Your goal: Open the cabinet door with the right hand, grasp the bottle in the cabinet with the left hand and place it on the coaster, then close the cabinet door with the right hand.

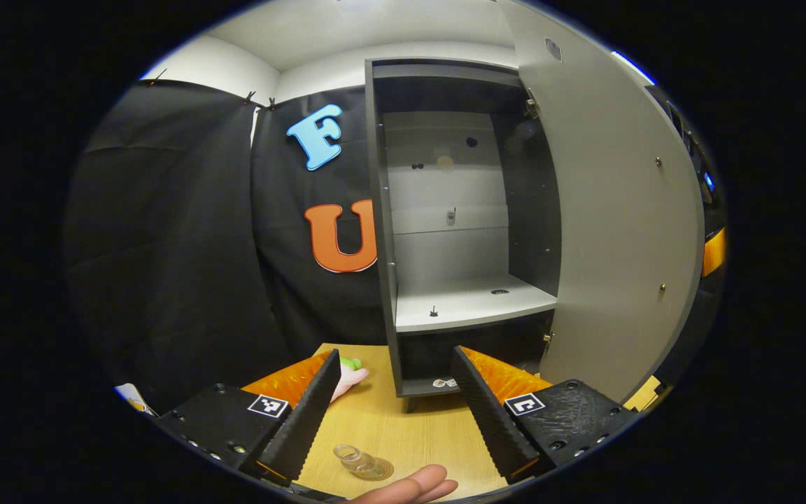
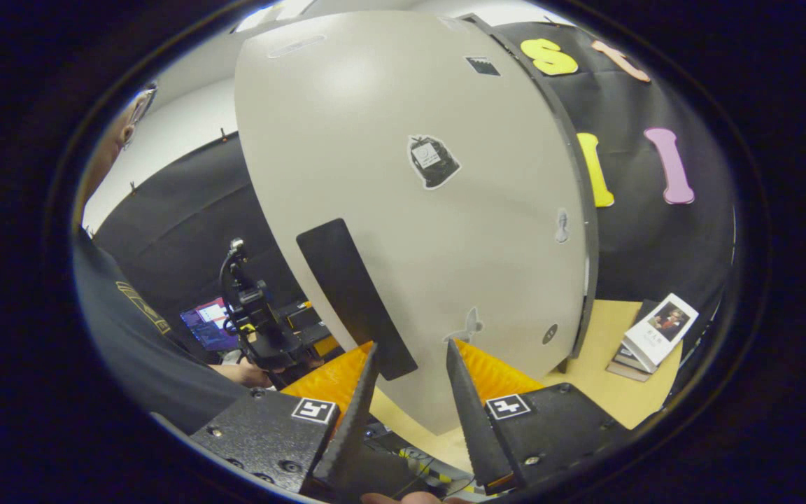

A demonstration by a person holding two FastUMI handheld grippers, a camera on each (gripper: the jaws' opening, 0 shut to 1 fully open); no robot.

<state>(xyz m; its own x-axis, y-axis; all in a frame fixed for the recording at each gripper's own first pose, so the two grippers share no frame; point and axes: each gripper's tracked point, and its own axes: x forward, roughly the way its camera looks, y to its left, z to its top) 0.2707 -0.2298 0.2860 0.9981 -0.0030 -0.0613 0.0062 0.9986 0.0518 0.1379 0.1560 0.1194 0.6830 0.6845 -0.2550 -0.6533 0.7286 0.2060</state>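
My left fingers stand open, empty, above the wooden tabletop. The bottle lies there on its side, near a fingertip. The cabinet is open, its shelf bare. My right fingers are parted, empty, before the door; books sit right.

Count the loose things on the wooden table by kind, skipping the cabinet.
Clear plastic bottle: 1
Pink and green soft toy: 1
Stack of books with a white cover on top: 1
Total: 3
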